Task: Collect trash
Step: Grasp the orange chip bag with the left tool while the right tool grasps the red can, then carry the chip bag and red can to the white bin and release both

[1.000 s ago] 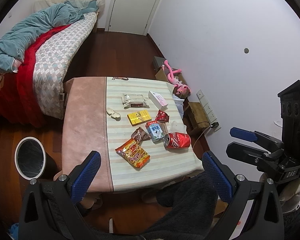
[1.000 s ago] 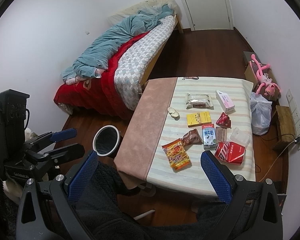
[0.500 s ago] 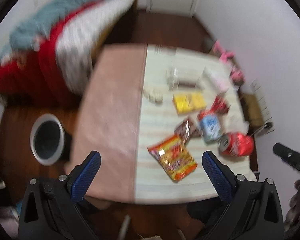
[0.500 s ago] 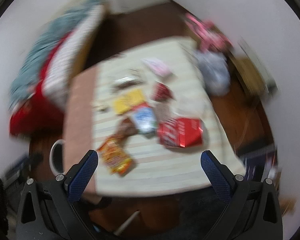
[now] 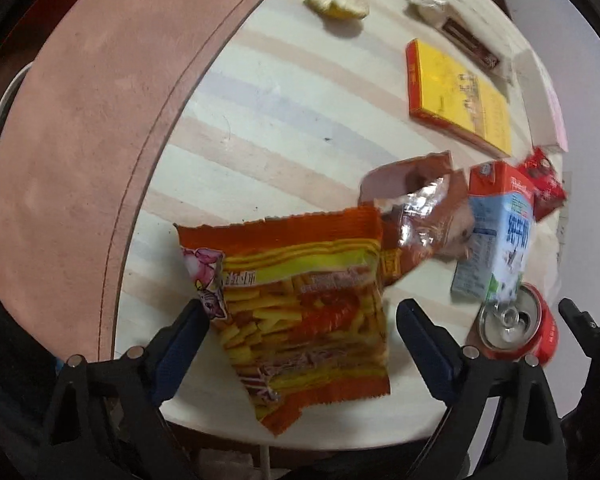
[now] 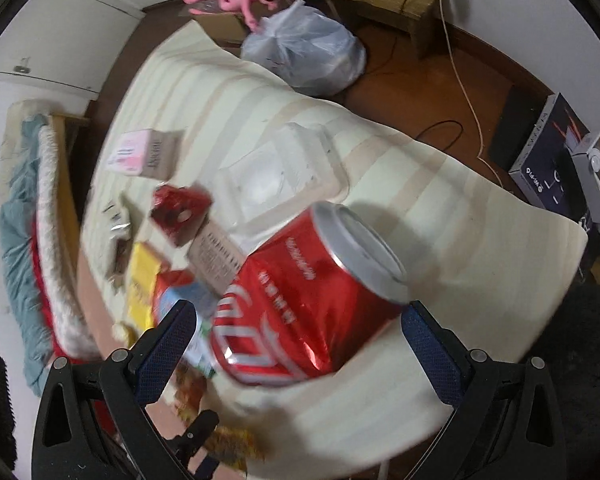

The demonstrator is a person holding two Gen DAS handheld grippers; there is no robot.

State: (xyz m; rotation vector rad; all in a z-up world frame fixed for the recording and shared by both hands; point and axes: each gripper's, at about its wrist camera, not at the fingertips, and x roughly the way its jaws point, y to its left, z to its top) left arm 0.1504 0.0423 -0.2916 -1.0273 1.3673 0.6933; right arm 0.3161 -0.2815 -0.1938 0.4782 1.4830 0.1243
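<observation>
Your left gripper (image 5: 302, 320) is spread wide around the orange chip bag (image 5: 300, 304); a brown wrapper (image 5: 416, 216) and milk carton (image 5: 500, 240) crowd its far right. Your right gripper (image 6: 298, 330), also wide apart, straddles the crushed red can (image 6: 308, 300), a clear plastic lid (image 6: 280, 172) just beyond.

Both grippers have dropped from high above the room to just over the tabletop (image 5: 284, 92). The left gripper (image 5: 302, 332) now straddles the orange snack bag (image 5: 300, 304) at lower center, jaws spread. The right gripper (image 6: 298, 334) now brackets the crushed red can (image 6: 308, 304), jaws wide, filling the frame's center.
</observation>
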